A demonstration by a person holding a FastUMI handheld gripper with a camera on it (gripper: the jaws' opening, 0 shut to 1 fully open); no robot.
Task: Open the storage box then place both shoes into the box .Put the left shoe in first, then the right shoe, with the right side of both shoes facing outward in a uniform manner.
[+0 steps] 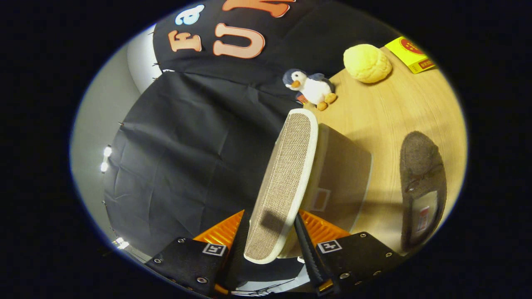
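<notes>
Your gripper (272,232) is pinching a shoe (286,178) by its heel end, one finger on each side, sole turned toward the camera and toe pointing away. Just behind the shoe, on the worktop (399,108), sits the box (345,182); you can't tell whether it is open. The second shoe (422,182) lies flat on the worktop beside the box. Beyond them stand a toy penguin (311,87), a yellow bun (368,63) and a yellow carton (409,54).
</notes>
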